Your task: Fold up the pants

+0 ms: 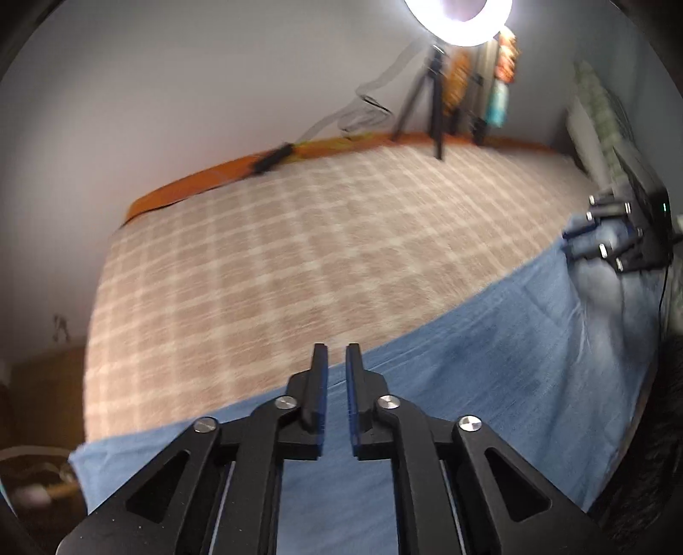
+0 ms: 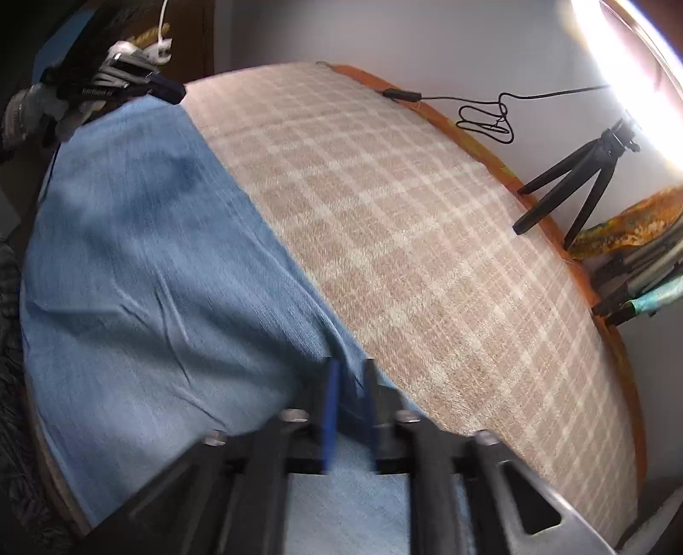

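Pants (image 1: 491,384) flat on bed | left gripper (image 1: 337,354) low, jaws slightly parted, empty | right gripper (image 2: 351,375) pinching edge

Left gripper (image 1: 336,354) sitting at 6 o'clock, fingers parted by narrow gap, nothing showing between them, tips hovering over far edge of blue pants (image 1: 491,363). Pants lying across checked bedcover (image 1: 299,256), running from 7 o'clock to 3 o'clock. Right gripper (image 1: 574,241) at 3 o'clock, touching pants edge; grip too blurred to judge. Tripod (image 1: 435,106) standing at 1 o'clock under glowing ring light (image 1: 459,21).
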Demonstrator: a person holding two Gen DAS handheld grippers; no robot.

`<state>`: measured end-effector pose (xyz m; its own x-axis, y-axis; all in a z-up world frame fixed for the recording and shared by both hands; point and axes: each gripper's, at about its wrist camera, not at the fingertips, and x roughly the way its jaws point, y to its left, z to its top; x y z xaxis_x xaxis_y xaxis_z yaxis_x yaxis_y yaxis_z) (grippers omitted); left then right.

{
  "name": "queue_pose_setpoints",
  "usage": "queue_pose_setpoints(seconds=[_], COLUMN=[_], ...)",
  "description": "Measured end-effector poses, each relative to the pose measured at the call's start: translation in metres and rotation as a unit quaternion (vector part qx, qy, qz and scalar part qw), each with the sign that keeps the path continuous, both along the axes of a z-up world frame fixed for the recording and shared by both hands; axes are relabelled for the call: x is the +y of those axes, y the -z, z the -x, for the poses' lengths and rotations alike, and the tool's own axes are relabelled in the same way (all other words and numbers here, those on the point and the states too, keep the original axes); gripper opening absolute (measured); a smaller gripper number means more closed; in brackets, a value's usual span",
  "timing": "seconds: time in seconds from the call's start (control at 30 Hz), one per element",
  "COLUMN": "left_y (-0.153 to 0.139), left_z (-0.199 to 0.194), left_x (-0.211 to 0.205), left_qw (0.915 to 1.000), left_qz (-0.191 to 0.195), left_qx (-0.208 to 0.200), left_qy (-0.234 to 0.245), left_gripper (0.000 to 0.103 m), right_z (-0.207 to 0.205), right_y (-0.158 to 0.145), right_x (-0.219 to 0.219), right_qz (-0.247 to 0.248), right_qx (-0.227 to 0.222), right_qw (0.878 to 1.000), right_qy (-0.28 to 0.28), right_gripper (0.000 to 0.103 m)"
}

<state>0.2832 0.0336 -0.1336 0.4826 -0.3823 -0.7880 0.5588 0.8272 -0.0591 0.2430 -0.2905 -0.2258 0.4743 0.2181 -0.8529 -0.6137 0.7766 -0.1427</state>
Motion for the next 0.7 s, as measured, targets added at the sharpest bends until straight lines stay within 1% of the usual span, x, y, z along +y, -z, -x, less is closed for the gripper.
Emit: queue_pose_setpoints(seconds=[0.03,0.07,0.1,0.17,0.23,0.27,0.37,0.43,0.53,0.57,0.6,0.63,0.67,0.7], left_y=[-0.008,-0.021,-0.03,-0.052,-0.069,-0.078,-0.091,-0.098,-0.118,-0.129,-0.135,-0.143,-0.151,-0.159], left_z=[0.0,0.002,0.003,0.012,0.019,0.025,0.031,0.035,0.042,0.043,0.045,0.046,0.045,0.045], left_x=[0.016,0.04,0.056,0.09,0.119,0.136,0.173,0.199,0.235,0.245,0.249,0.253,0.256,0.255], left_qw=[0.9994,0.9965,0.9938,0.9883,0.9846,0.9829,0.9767,0.97,0.9581,0.9551,0.9541,0.9535,0.9538,0.9544], left_qz=[0.026,0.065,0.088,0.114,0.118,0.113,0.109,0.118,0.144,0.148,0.15,0.151,0.154,0.154], left_qx=[0.004,0.012,0.014,-0.005,-0.021,-0.029,-0.035,-0.038,-0.047,-0.052,-0.054,-0.056,-0.057,-0.059], left_qy=[-0.022,-0.052,-0.065,-0.101,-0.127,-0.142,-0.181,-0.209,-0.243,-0.251,-0.254,-0.254,-0.252,-0.249], left_gripper=[0.012,0.016,0.016,0.016,0.016,0.016,0.016,0.016,0.016,0.016,0.016,0.016,0.016,0.016], right_z=[-0.001,-0.001,-0.002,-0.006,-0.014,-0.015,-0.026,-0.035,-0.049,-0.052,-0.054,-0.055,-0.055,-0.052], right_y=[-0.008,-0.013,-0.017,-0.02,-0.015,-0.012,0.003,0.013,0.027,0.029,0.029,0.027,0.027,0.026], right_x=[0.002,0.006,0.013,0.031,0.053,0.062,0.094,0.11,0.124,0.128,0.128,0.129,0.13,0.132], right_qz=[-0.027,-0.042,-0.055,-0.067,-0.076,-0.076,-0.065,-0.049,-0.031,-0.03,-0.034,-0.04,-0.041,-0.037], right_qx=[0.006,0.009,0.013,0.025,0.048,0.05,0.066,0.072,0.083,0.081,0.083,0.087,0.084,0.08], right_qw=[1.0,0.999,0.998,0.996,0.993,0.993,0.99,0.989,0.988,0.987,0.987,0.987,0.987,0.987], right_qy=[-0.009,-0.017,-0.026,-0.043,-0.07,-0.078,-0.107,-0.118,-0.13,-0.133,-0.132,-0.13,-0.129,-0.131], right_gripper=[0.036,0.034,0.034,0.034,0.034,0.034,0.034,0.036,0.037,0.04,0.04,0.039,0.03,0.015])
